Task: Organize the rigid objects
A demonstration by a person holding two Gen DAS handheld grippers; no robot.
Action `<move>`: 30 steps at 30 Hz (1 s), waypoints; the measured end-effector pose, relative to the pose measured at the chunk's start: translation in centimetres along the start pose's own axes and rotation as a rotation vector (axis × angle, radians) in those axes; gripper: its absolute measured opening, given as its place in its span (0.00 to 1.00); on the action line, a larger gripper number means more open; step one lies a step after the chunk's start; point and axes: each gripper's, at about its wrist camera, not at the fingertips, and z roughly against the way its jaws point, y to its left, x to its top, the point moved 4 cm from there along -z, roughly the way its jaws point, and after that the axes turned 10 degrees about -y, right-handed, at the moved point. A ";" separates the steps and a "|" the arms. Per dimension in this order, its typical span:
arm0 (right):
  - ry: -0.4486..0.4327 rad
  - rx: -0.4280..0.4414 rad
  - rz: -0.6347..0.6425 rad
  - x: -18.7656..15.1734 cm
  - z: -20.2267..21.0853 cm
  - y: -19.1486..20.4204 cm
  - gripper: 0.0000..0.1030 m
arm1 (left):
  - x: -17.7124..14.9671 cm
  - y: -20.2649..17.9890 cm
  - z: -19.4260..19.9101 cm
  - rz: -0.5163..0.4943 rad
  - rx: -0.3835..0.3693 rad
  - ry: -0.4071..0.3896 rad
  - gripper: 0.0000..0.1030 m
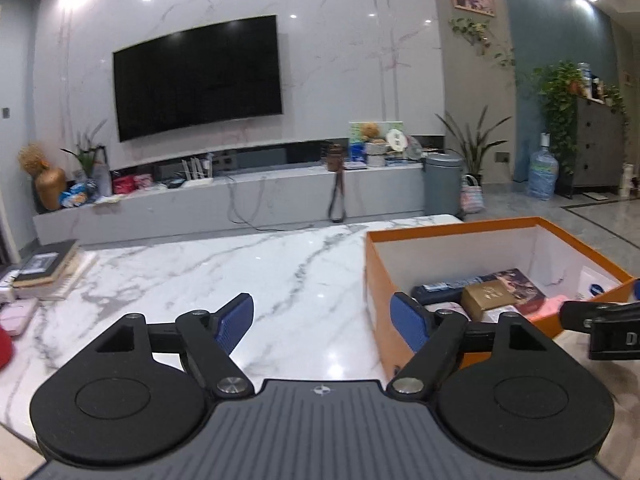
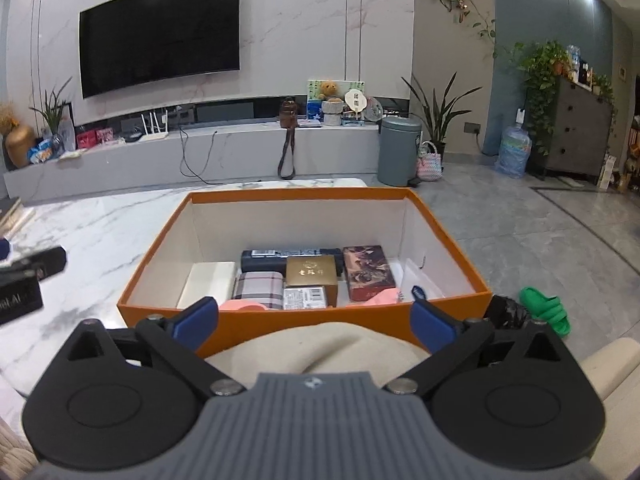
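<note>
Left gripper (image 1: 322, 322): grey ribbed housing bearing a small white emblem, two black round discs beside it, black link arms on silver screws, blue ribbed pads (image 1: 236, 322). Right gripper (image 2: 316, 322): identical build and colours.

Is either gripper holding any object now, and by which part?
Nothing is held. The left gripper and the right gripper are both open and empty, near the orange box.
</note>
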 end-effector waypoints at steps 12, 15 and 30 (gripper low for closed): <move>0.033 0.006 -0.001 -0.4 -0.9 0.2 0.97 | -2.1 0.2 -1.3 0.012 -0.034 0.121 0.90; 0.034 0.005 0.000 -0.4 -0.7 0.1 0.97 | -2.1 0.1 -1.0 0.003 -0.033 0.114 0.90; 0.033 0.008 0.001 -0.4 -0.6 0.0 0.97 | -1.6 0.2 -0.8 0.018 -0.036 0.118 0.90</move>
